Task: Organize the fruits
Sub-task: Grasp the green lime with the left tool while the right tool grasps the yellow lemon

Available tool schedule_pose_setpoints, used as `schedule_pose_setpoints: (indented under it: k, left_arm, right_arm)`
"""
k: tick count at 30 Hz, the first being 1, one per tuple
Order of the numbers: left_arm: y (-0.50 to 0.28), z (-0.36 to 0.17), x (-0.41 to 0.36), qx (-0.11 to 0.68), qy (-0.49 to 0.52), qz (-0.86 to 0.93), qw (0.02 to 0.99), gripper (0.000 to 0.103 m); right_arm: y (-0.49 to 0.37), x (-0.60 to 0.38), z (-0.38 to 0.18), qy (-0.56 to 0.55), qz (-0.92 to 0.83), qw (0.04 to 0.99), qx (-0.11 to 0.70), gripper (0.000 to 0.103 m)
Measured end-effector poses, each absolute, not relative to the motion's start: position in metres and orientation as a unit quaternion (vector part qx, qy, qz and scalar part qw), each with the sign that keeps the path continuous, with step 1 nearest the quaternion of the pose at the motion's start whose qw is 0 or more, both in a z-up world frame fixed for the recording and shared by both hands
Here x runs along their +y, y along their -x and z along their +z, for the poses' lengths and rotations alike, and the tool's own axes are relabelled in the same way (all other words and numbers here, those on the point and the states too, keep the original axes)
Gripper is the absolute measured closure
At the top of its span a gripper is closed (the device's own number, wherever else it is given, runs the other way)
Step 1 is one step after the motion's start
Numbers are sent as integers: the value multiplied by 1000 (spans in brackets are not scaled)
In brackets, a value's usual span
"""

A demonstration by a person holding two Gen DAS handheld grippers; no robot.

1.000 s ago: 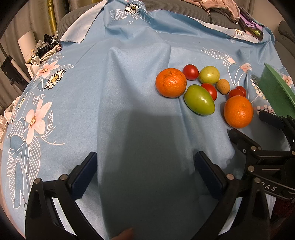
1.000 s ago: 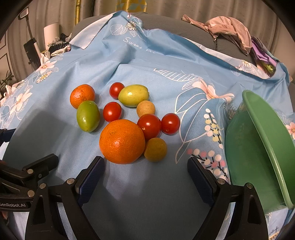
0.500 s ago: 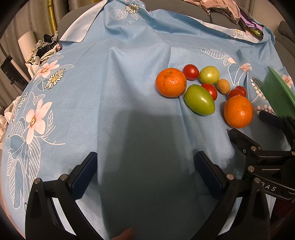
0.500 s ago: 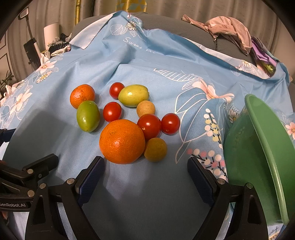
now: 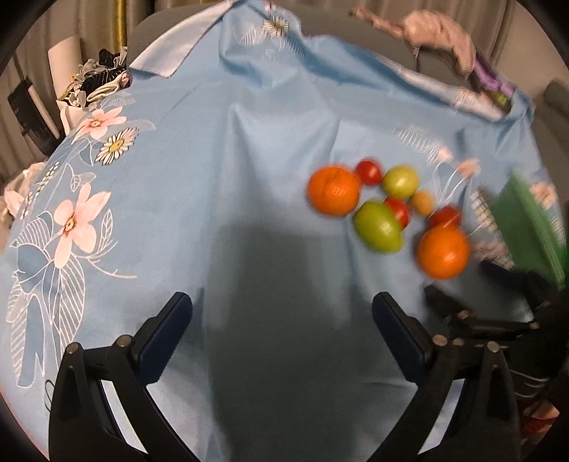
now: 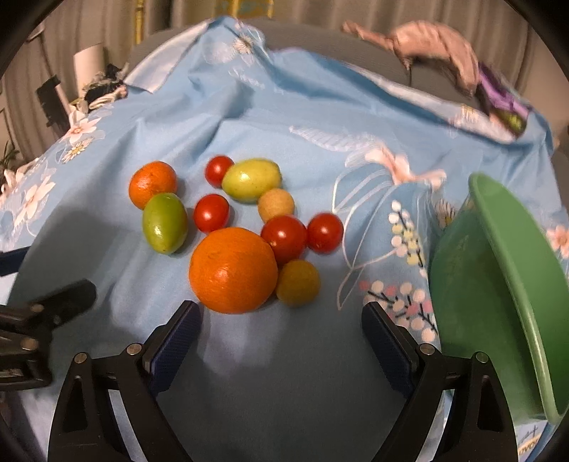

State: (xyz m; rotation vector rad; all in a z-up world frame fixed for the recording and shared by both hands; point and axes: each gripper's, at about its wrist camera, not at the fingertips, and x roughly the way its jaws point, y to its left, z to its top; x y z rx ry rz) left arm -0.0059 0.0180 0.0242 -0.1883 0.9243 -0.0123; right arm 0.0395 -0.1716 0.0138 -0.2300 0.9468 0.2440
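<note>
Fruit lay clustered on a blue flowered cloth [image 6: 313, 117] ahead of two empty, spread grippers.

The right gripper [image 6: 281, 330] was released, its fingers [image 6: 176, 332] just short of the big orange [image 6: 233, 270]; tomatoes [image 6: 284, 236], a green fruit [image 6: 164, 223] and a smaller orange [image 6: 153, 183] sat beyond, with a tilted green bowl [image 6: 505, 284] off the right finger. The left gripper [image 5: 282, 327] was also released over bare, shadowed cloth, the fruit ahead and to its right. Behind, crumpled clothes [image 6: 434, 46] lay on grey cushions before curtains [image 5: 71, 21].
</note>
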Motion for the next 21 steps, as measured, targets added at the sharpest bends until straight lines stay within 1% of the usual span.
schedule_pose_setpoints:
  k: [1, 4, 6, 7, 8, 9, 12, 13, 14, 15, 18, 20, 21]
  left_arm:
    - [6, 29, 18, 438, 99, -10, 893, 3]
    - [4, 41, 20, 424, 125, -23, 897, 6]
    - [0, 47, 20, 423, 153, -36, 892, 13]
    - [-2, 49, 21, 423, 167, -45, 889, 15]
    - [-6, 51, 19, 425, 183, -59, 885, 19]
    - [-11, 54, 16, 429, 193, -72, 880, 23]
    - [-25, 59, 4, 440, 204, -92, 870, 31]
    - [-33, 59, -1, 446, 206, -97, 866, 33]
    - [-42, 58, -8, 454, 205, -96, 862, 37]
    - [-48, 56, -12, 463, 197, -91, 860, 40]
    - [-59, 44, -25, 476, 165, -80, 860, 42]
    - [-65, 33, -22, 490, 171, -70, 852, 43]
    - [-69, 29, -21, 498, 176, -67, 847, 47]
  right_arm:
    - [-39, -175, 18, 101, 128, 874, 459, 12]
    - [-29, -179, 36, 105, 147, 882, 434, 13]
    - [-25, -183, 50, 86, 174, 883, 428, 17]
    - [-25, -186, 59, 72, 184, 881, 429, 23]
    - [-28, -189, 68, 56, 191, 881, 429, 28]
    - [-31, -191, 75, 45, 196, 882, 427, 30]
    - [-52, -190, 96, 19, 201, 885, 420, 41]
    - [-63, -189, 100, 6, 202, 883, 423, 48]
    - [-77, -187, 100, -8, 206, 878, 432, 54]
    - [-87, -185, 96, -21, 210, 872, 442, 54]
    - [-117, -178, 82, -61, 223, 848, 476, 54]
    - [-124, -169, 73, -46, 221, 851, 473, 54]
    - [-126, -166, 70, -39, 223, 850, 475, 54]
